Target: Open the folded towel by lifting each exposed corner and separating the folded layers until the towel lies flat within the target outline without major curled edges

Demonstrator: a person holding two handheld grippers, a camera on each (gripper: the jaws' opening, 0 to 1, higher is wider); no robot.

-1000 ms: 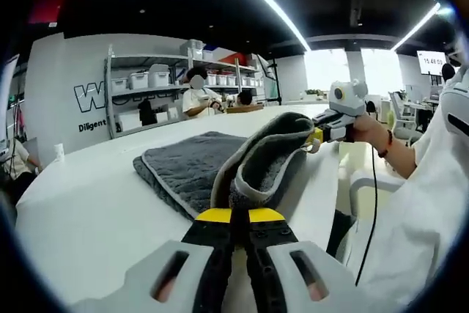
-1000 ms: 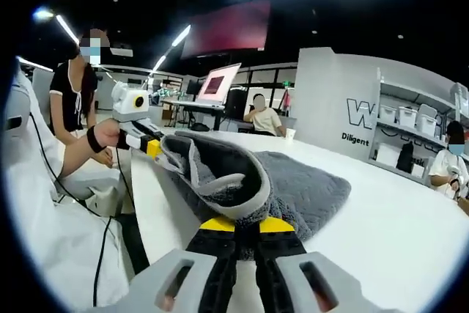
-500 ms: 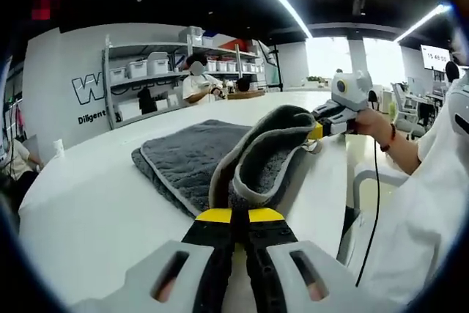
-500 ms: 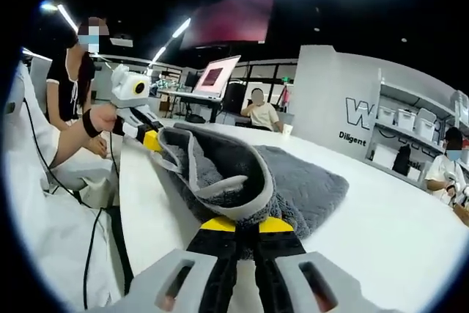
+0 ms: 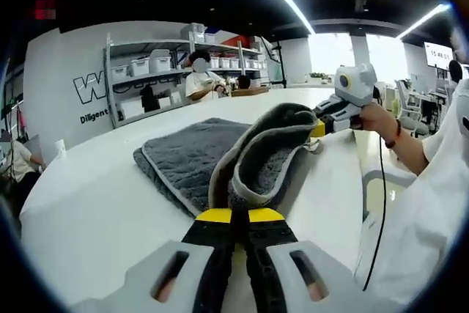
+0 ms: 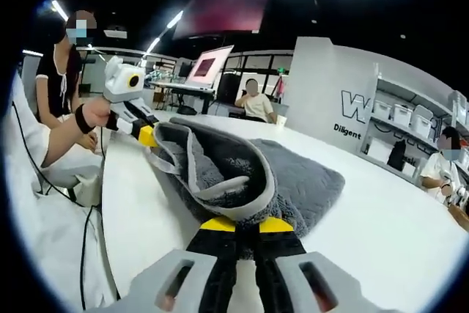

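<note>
towel corners in both jaws

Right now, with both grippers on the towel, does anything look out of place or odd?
Nothing damaged or spilled. The grey towel is mid-unfold: the left gripper and the right gripper each pinch a corner, so its near edge arches up curled between them while the rest lies on the white table.

The towel lies on the surface, near the edge next to me. My left gripper is in front of it and pinches one corner, lifted off the surface. My right gripper pinches the next corner along that same edge. The lifted edge hangs between them. Behind the surface stand shelves by the wall.
</note>
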